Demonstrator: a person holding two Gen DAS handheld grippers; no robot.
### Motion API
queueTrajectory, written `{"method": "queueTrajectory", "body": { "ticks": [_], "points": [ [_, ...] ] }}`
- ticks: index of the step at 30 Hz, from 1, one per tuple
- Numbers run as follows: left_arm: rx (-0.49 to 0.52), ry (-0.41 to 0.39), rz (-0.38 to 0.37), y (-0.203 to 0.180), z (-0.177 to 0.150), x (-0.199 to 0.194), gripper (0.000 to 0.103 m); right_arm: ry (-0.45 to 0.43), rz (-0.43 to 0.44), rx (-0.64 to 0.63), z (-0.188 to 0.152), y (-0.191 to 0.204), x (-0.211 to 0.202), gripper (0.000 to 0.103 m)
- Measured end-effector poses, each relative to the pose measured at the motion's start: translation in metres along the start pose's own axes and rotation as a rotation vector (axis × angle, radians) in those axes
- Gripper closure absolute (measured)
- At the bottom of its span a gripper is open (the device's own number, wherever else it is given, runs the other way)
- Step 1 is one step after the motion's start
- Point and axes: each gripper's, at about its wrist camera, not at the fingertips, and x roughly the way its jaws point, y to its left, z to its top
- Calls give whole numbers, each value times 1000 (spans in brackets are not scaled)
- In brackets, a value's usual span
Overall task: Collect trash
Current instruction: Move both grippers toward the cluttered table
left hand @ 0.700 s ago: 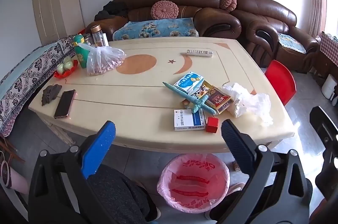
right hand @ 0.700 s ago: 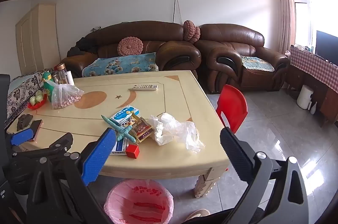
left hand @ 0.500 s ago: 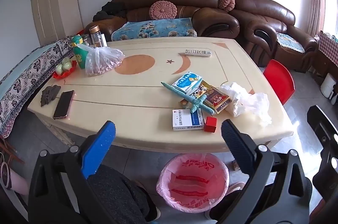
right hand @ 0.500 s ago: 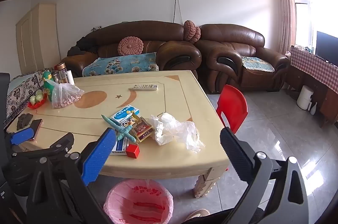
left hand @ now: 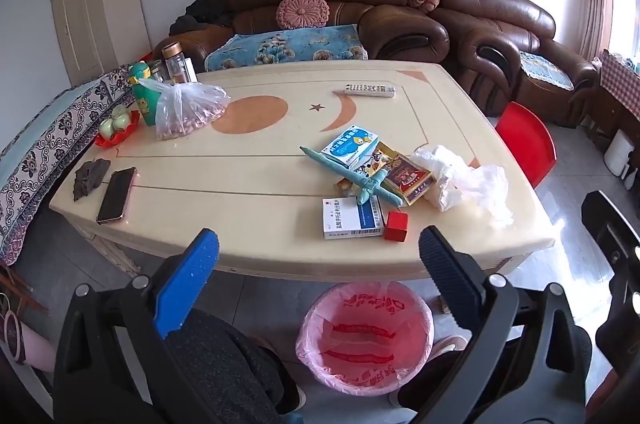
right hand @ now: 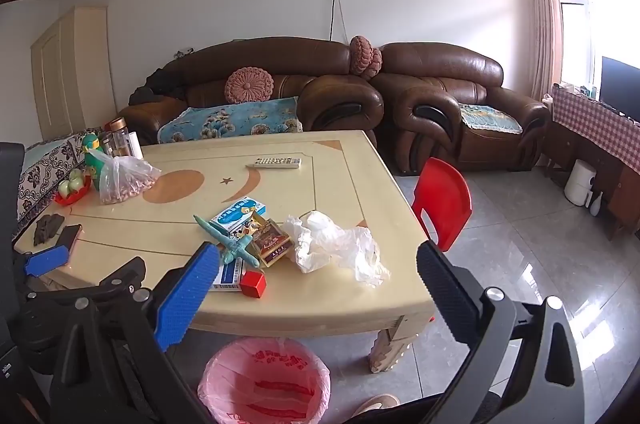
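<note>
A cluttered counter (left hand: 248,208) awaits clearing: near its front edge lies a heap of litter, with a pink-lined trash bin (left hand: 366,338) standing on the floor just below. Both the left gripper (left hand: 318,256) and the right gripper (right hand: 318,276) hover short of the counter with jaws spread wide and nothing between them.

The crumpled white plastic bag (left hand: 464,180), at the right of the heap, looks feather-light, soft and slippery; a pinch on a bunched fold near its middle would likely hold better than one on a loose edge. The white-and-blue medicine box (left hand: 352,218) and the blue carton (left hand: 352,146) behind it appear to be thin cardboard, light and easily crushed, best taken across their narrow sides. A small red cube (left hand: 396,226) touches the white box; it seems stiff and simple to clamp. A teal toy airplane (left hand: 356,176) lies across the pile and could snag on the red-and-gold packet (left hand: 410,180) beneath it if lifted carelessly.
</note>
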Motion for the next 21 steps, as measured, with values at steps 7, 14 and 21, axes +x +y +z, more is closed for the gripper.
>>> {"method": "queueTrajectory", "body": {
  "ticks": [7,14,21],
  "points": [
    [-4,-6,8,2,0,-2,5,1,3,5,0,-3,1,6],
    [-2,1,13,-1,3,1,5,2,2,6,0,-4,1,6],
    [2,7,3,3,2,4,5,5,1,-11,-2,-4,7,6]
  ]
}}
